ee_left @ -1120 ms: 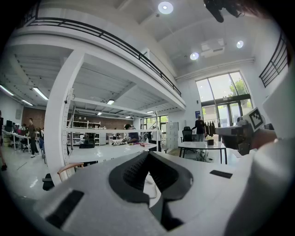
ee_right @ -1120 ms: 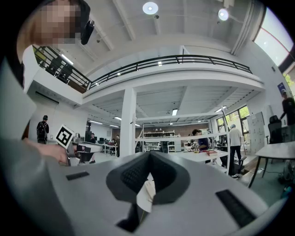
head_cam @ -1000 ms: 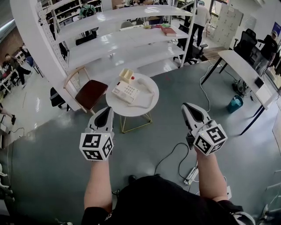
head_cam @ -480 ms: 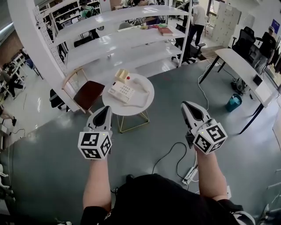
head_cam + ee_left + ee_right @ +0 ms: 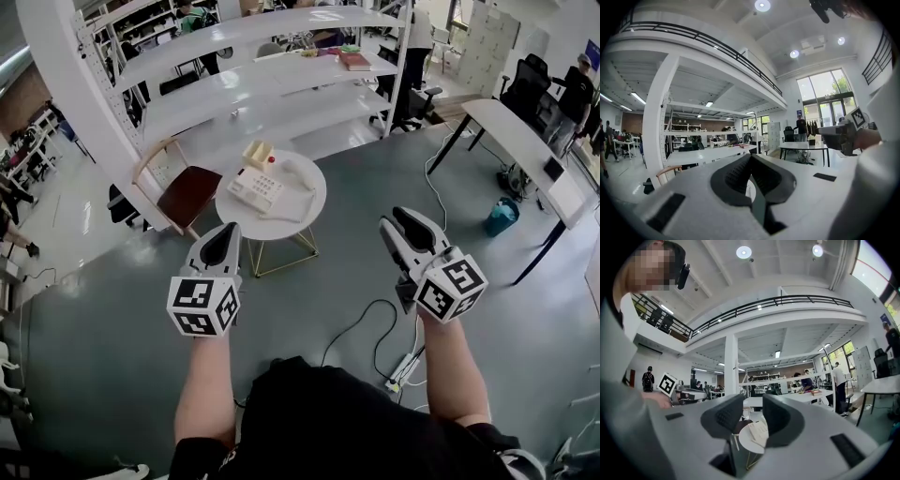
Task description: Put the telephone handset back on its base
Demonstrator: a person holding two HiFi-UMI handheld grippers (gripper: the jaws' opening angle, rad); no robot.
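Observation:
A white telephone base (image 5: 249,187) sits on a small round white table (image 5: 281,214) ahead of me. Its white handset (image 5: 298,172) lies off the base, on the tabletop to the base's right. Both grippers hang in the air short of the table, touching nothing. My left gripper (image 5: 228,230) (image 5: 751,159) is shut and empty, near the table's front left edge. To the table's right, my right gripper (image 5: 404,220) (image 5: 752,411) has its jaws opening, with nothing between them. Through that gap, the right gripper view shows the table (image 5: 746,442) and telephone (image 5: 758,432) some way off.
A yellow box (image 5: 257,154) and a small red thing (image 5: 272,158) stand behind the telephone. A chair with a dark red seat (image 5: 187,192) is left of the table, long white shelves (image 5: 253,89) behind it. Cables and a power strip (image 5: 405,370) lie on the floor; a desk (image 5: 525,155) stands right.
The right gripper's jaws have parted from shut. The table has drifted slightly up and left in the head view. Both grippers keep about the same places.

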